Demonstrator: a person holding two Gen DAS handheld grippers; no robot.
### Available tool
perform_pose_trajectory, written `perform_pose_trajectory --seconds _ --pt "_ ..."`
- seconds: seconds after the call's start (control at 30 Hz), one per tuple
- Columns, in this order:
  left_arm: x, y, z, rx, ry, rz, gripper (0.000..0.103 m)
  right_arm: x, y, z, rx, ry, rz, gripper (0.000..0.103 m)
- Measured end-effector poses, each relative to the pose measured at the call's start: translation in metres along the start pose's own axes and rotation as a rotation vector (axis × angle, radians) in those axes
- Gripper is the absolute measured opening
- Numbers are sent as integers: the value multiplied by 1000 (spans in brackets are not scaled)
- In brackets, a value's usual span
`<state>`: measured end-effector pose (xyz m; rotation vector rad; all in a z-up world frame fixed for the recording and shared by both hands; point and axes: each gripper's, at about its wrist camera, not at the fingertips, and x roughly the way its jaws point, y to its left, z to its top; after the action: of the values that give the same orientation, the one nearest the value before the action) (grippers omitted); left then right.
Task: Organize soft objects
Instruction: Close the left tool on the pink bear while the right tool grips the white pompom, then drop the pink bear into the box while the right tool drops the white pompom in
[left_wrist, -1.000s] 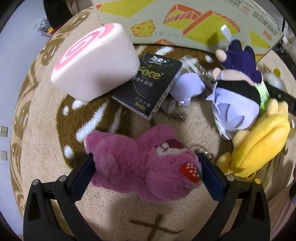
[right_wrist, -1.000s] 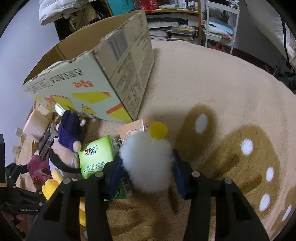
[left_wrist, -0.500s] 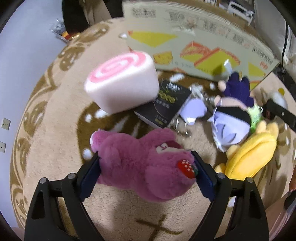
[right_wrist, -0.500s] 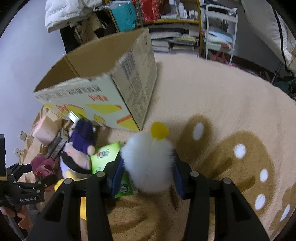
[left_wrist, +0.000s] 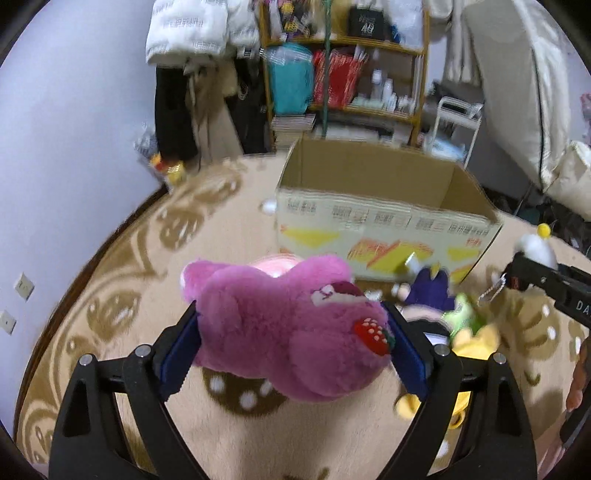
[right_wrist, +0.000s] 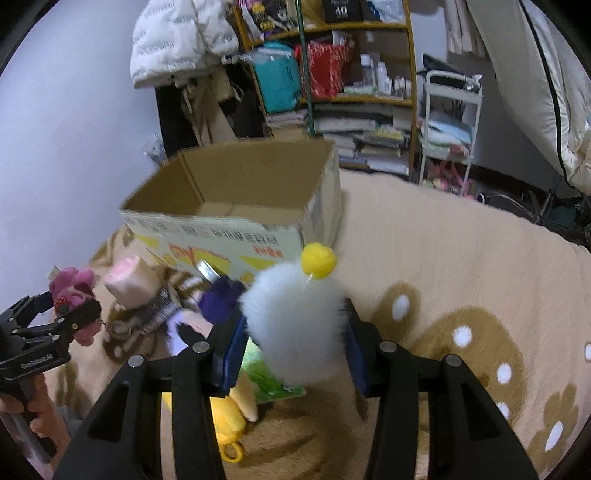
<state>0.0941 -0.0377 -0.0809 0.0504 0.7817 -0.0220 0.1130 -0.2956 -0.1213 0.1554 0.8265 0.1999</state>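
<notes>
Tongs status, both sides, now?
Left tongs: closed on the pink plush bear.
Right tongs: closed on the white pom-pom.

Left wrist view: looks forward along the left gripper (left_wrist: 291, 339), above the beige patterned rug (left_wrist: 110, 302); faces the open brown cardboard box (left_wrist: 384, 221) ahead, close to it
Right wrist view: looks forward along the right gripper (right_wrist: 291, 343); faces the same box (right_wrist: 236, 206) ahead-left
Shared: box, rug, wooden shelf (left_wrist: 347, 74); each view catches the other gripper at its edge
</notes>
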Motion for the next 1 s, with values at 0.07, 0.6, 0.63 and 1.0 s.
perform_pose_trajectory --seconds 0.07,0.6,0.63,1.0 --pt "-9 -3 7 12 -47 -10 90 -8 1 5 3 -38 9 50" --pt "-44 -15 87 119 -273 -27 90 -54 40 68 -85 -288 39 50" --pt "-43 -16 92 130 -277 -27 90 -53 44 73 -93 -295 34 50" --pt "10 -18 121 137 -265 -63 90 -30 63 107 -139 -350 24 51"
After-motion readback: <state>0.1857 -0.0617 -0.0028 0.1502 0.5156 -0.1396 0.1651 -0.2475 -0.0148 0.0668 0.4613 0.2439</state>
